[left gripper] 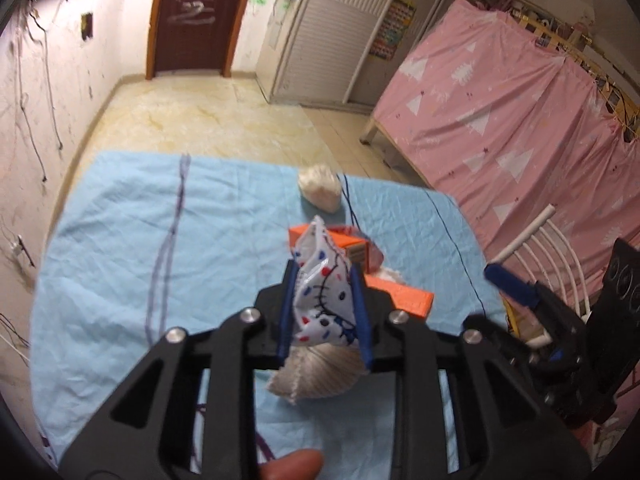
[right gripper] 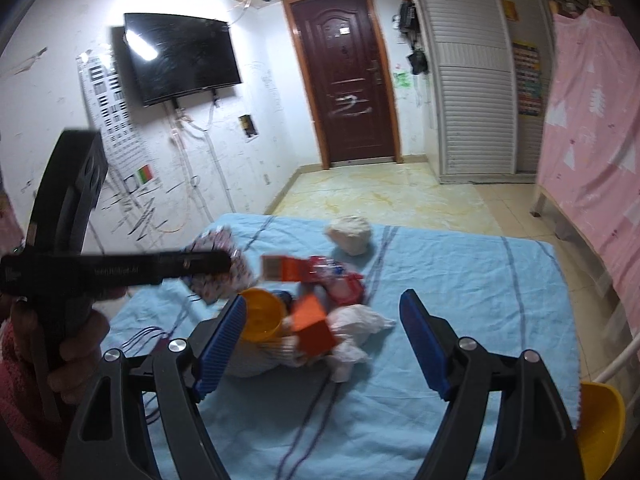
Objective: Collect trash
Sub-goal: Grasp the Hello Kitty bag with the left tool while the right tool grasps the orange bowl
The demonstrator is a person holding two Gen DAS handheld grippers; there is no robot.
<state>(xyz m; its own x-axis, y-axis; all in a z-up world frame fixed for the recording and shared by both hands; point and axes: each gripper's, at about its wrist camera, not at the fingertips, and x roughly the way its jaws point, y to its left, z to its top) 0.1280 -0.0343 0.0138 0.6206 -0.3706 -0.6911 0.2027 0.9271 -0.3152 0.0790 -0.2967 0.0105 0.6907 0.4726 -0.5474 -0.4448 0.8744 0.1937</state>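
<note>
My left gripper (left gripper: pixel 325 280) is shut on a white cartoon-print wrapper (left gripper: pixel 323 292) with red and blue dots, held above the blue cloth (left gripper: pixel 132 240). The wrapper also shows blurred in the right wrist view (right gripper: pixel 218 264) beside the left gripper's body. My right gripper (right gripper: pixel 322 316) is open and empty above a pile of trash: an orange box (right gripper: pixel 314 326), a yellow cup (right gripper: pixel 262 314), a crumpled white tissue (right gripper: pixel 354 328) and a red wrapper (right gripper: pixel 344 286). A crumpled paper ball (left gripper: pixel 320 188) lies farther back, and shows in the right wrist view (right gripper: pixel 349 234).
The table stands in a room with a brown door (right gripper: pixel 346 76), a wall TV (right gripper: pixel 182 58) and a pink curtain (left gripper: pixel 500 120) on the right. A white chair back (left gripper: pixel 548 256) and a yellow bin (right gripper: pixel 600 428) stand off the table's right edge.
</note>
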